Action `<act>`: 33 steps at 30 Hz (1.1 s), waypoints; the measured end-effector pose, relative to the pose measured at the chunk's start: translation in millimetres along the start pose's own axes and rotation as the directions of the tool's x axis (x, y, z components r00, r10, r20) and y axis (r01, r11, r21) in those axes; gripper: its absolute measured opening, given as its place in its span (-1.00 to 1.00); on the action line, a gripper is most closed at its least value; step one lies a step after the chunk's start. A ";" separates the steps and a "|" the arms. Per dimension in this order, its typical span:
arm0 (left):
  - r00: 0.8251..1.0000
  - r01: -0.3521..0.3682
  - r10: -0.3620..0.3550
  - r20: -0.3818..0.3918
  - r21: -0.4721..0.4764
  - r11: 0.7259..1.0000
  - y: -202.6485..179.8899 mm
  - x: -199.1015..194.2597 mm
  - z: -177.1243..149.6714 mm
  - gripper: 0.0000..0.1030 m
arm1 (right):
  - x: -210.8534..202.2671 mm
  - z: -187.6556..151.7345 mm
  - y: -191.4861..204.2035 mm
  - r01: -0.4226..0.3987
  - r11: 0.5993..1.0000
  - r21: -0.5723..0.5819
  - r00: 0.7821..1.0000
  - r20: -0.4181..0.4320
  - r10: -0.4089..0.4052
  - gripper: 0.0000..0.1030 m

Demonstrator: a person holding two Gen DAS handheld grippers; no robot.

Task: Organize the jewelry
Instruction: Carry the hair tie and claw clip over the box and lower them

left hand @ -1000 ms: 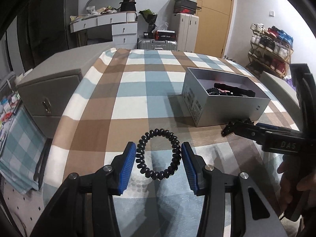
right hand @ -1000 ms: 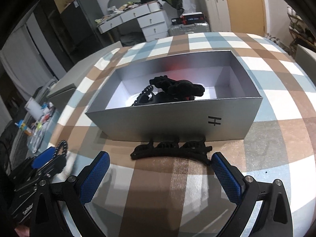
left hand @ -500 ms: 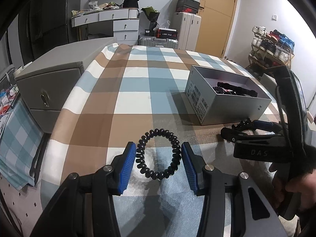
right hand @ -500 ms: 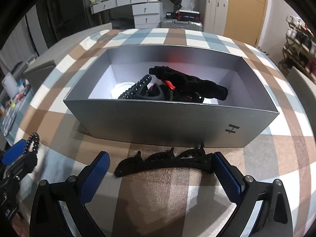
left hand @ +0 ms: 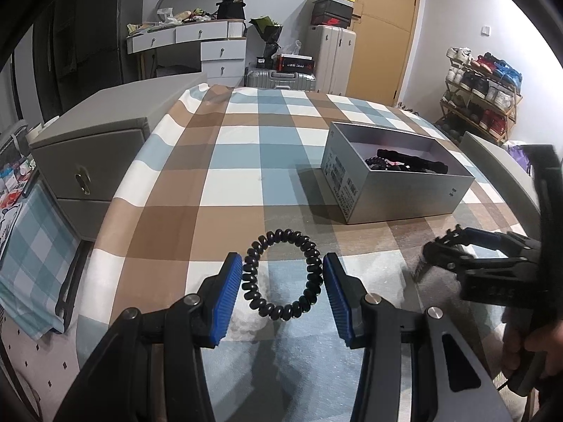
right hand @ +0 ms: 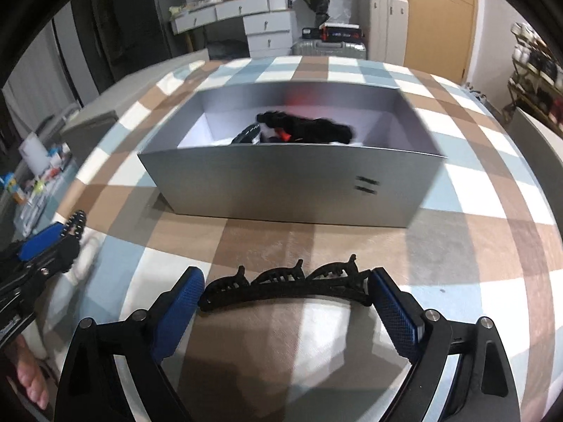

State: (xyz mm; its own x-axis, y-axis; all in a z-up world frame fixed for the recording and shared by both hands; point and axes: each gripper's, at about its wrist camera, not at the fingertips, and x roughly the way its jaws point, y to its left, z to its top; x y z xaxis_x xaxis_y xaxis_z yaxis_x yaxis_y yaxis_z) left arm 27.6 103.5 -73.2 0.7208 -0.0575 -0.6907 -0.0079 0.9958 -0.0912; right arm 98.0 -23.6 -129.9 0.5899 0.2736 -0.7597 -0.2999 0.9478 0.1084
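the left claw (left hand: pixel 282 283) grips a black spiral coil bracelet (left hand: pixel 282 274) between its blue pads, the ring pinched at 9 and 3 o'clock above the brown, blue and white checked cloth (left hand: pixel 228 183). at 2 o'clock from it stands the open silver rectangular cardboard box (left hand: pixel 394 190) with dark accessories (right hand: pixel 306 128) inside. the right claw (right hand: pixel 286 299) clamps a long black plastic hair clip (right hand: pixel 285 283) end to end, with the box wall at 12 o'clock beyond it.
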 end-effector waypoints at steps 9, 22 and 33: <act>1.000 0.008 -0.008 0.018 0.038 0.999 -21.4 -2.4 13.7 -0.19 | -54.7 0.9 -30.1 -0.116 0.993 0.032 0.982 0.150 0.110 0.84; 0.996 0.038 -0.046 0.076 0.106 0.994 -51.6 8.1 63.3 -0.19 | -81.8 36.0 -58.3 -0.296 0.955 0.020 0.910 0.310 0.275 0.84; 0.992 0.105 -0.111 0.060 0.097 0.990 -63.2 33.9 89.2 -0.19 | -58.6 74.6 -62.1 -0.392 0.920 0.023 0.881 0.298 0.368 0.84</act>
State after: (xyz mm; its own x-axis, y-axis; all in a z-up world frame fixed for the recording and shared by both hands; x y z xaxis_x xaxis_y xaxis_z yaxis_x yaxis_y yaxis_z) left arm 114.3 44.9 -26.8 0.7577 -0.1632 -0.6319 0.1351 0.9865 -0.0929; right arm 138.0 -86.2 -44.3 0.6329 0.6385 -0.4379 -0.4895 0.7682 0.4126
